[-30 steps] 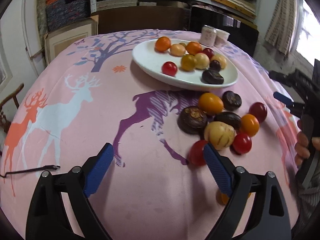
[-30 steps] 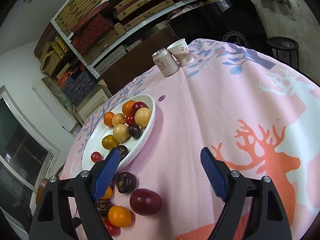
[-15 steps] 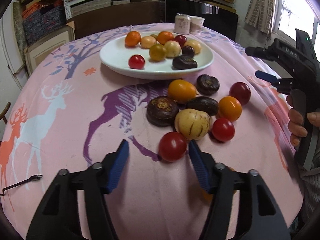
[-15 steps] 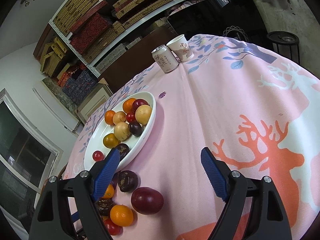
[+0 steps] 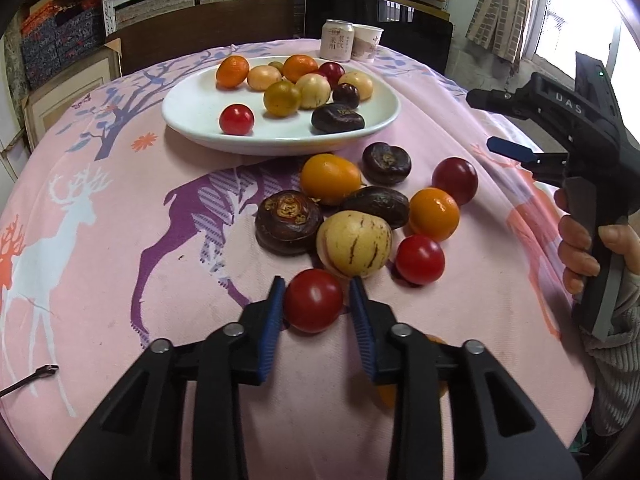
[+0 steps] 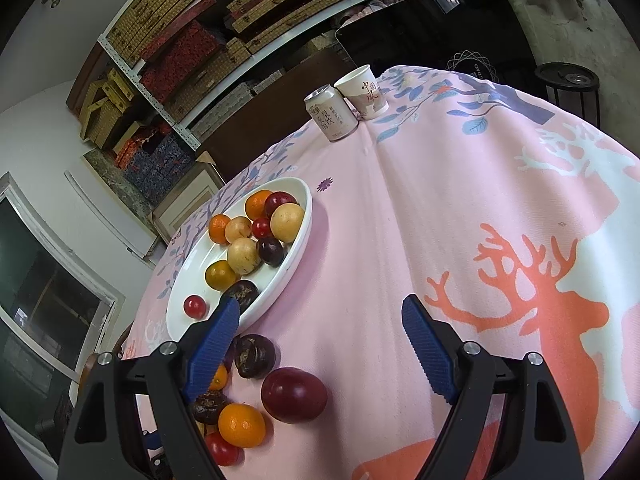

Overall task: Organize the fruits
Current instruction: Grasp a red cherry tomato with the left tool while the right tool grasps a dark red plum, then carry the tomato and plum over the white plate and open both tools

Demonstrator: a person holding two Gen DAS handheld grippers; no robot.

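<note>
Pickup step of the fruit sorting, by the look of it. Left claw point(image 5: 316, 300) clamped on a red tomato point(image 5: 313, 300), one blue pad against each side, fruit resting on the pink desk point(image 5: 120, 240) cloth at the near edge of the loose pile. Angled steeply down toward the cloth, black arms spreading back to the bottom of the left wrist view. Just beyond the tips: a pale striped melon point(image 5: 354, 238) almost touching the tomato, a dark brown fruit point(image 5: 289, 221) up and left of it, a second red tomato point(image 5: 420, 259) off to the right. Farther ahead, well past the pile: the white plate point(image 5: 188, 120), already carrying about ten fruits, bare room on its near left part. Next move, judged from this: lift straight up to clear the melon, carry forward over the pile, set down in that bare part, release gently against rolling. Right claw point(image 6: 324, 350) wide apart, nothing between the pads, hovering tilted down over bare cloth, gripped by a hand point(image 5: 580, 248) at its handle; a dark red plum point(image 6: 294, 395) just below its left pad, plate rim behind that pad.
</note>
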